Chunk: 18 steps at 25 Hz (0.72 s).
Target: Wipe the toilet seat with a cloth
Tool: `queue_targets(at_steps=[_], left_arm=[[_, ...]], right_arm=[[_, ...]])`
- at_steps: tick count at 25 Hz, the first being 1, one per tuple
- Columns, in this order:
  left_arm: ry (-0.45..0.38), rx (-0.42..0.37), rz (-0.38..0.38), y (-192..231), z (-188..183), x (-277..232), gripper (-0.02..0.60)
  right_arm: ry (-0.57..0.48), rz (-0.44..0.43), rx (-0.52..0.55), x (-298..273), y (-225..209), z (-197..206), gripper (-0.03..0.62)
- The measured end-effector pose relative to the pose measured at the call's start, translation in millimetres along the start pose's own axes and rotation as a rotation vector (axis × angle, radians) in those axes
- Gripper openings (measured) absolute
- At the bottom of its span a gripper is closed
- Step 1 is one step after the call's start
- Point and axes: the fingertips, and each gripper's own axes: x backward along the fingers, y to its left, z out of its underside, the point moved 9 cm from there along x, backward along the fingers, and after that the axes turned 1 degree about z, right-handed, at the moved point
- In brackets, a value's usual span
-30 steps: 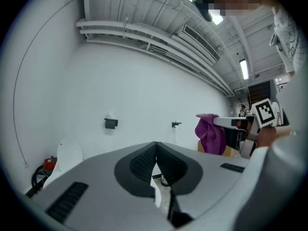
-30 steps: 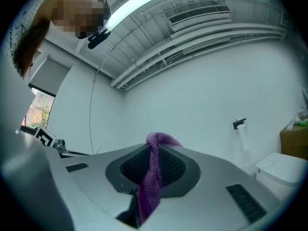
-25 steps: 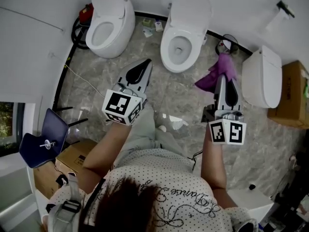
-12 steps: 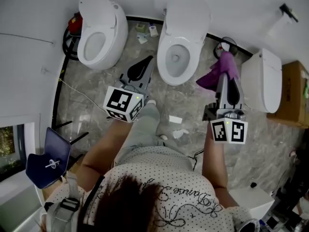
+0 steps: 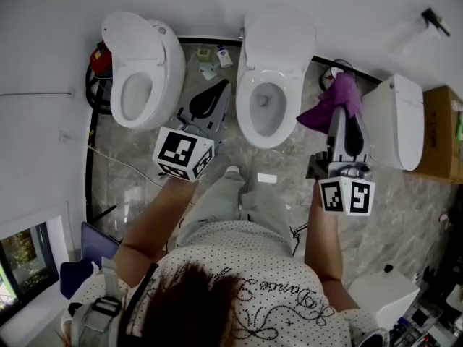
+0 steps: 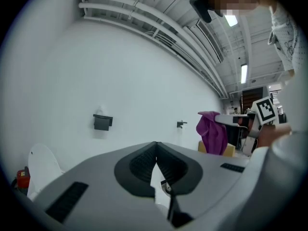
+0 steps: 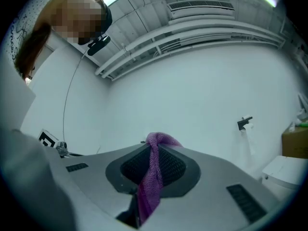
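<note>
In the head view a white toilet (image 5: 271,85) stands straight ahead, lid up, its seat (image 5: 249,118) ringing the open bowl. My right gripper (image 5: 346,105) is shut on a purple cloth (image 5: 329,107), held to the right of that toilet, apart from it. The right gripper view shows the cloth (image 7: 153,177) pinched between the jaws and hanging down. My left gripper (image 5: 217,92) is shut with nothing in it, left of the bowl. In the left gripper view its jaws (image 6: 156,150) meet at the tips and the cloth (image 6: 211,131) hangs at the right.
A second toilet (image 5: 137,67) stands at the left, a third (image 5: 394,121) at the right with its lid down. Small items (image 5: 210,56) lie on the floor between the first two. A cardboard box (image 5: 443,132) sits far right. The person's legs are below the middle toilet.
The view has shifted so the middle toilet sits centred and closer. Both grippers have moved forward toward the wall, the right one still holding the cloth.
</note>
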Motion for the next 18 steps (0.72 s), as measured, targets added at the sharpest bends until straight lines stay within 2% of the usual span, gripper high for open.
queue_targets(at_steps=[8,13,18], left_arm=[[0.042,0.025,-0.016,20,13,-50,0.003],[0.039,0.042,-0.064,30,16,-96,0.004],[0.022,0.041,-0.089,37,16,-161,0.003]], right_arm=[[0.044,-0.03,-0.02,-47,-28,20,0.055],[0.055,-0.099,-0.028,-100,-63,33,0.055],[0.059,-0.188,-0.034,-167,-116,42,0.055]])
